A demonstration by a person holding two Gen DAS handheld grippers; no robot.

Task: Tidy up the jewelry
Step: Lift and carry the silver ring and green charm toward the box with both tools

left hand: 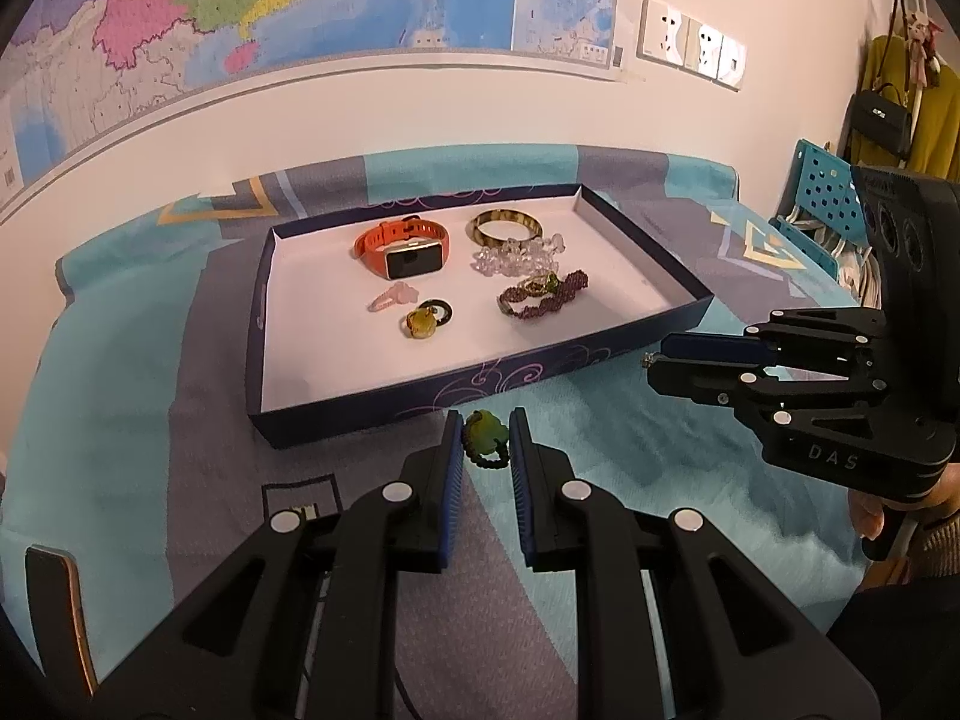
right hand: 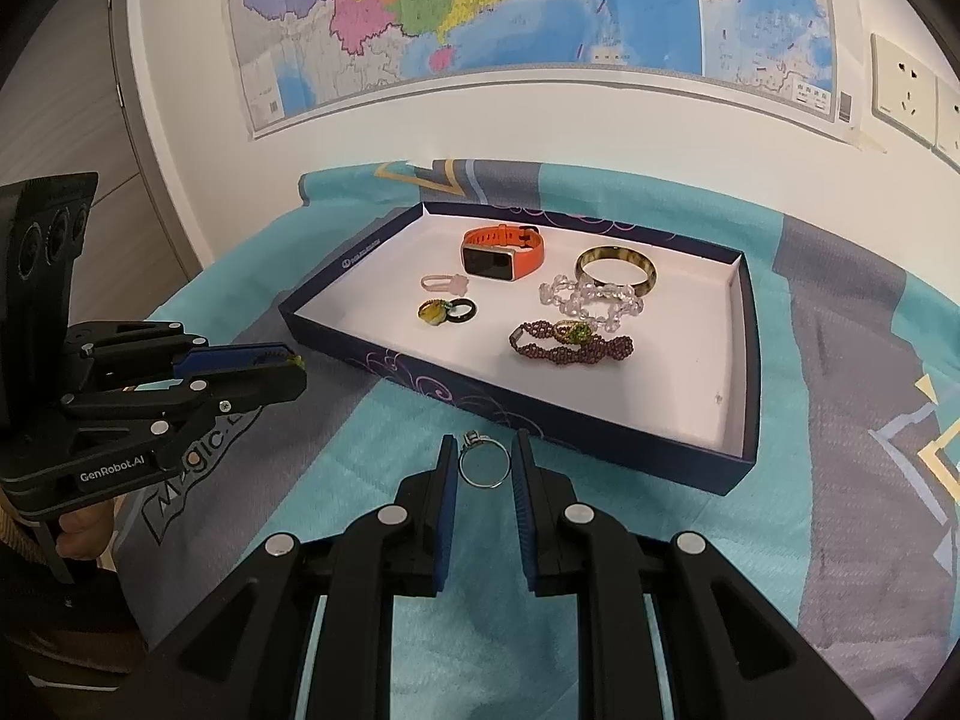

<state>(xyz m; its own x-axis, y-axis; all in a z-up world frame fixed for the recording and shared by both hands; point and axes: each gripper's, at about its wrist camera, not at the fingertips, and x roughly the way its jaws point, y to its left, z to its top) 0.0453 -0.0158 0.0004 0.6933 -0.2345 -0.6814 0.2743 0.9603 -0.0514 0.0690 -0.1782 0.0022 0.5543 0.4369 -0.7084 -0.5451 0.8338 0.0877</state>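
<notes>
- Green stone ring pinched in left gripper, jaws narrowed onto its beaded band, held just short of the tray's near wall.
- Silver ring clamped likewise in right gripper, also outside the tray.
- Already laid inside: orange watch, bangle, clear bead bracelet, purple beaded bracelet, two small rings and a pink piece.
- Nearly finished, apparently (nothing else loose on the cloth-covered counter); left to do: carrying both rings over the rim and releasing.
</notes>
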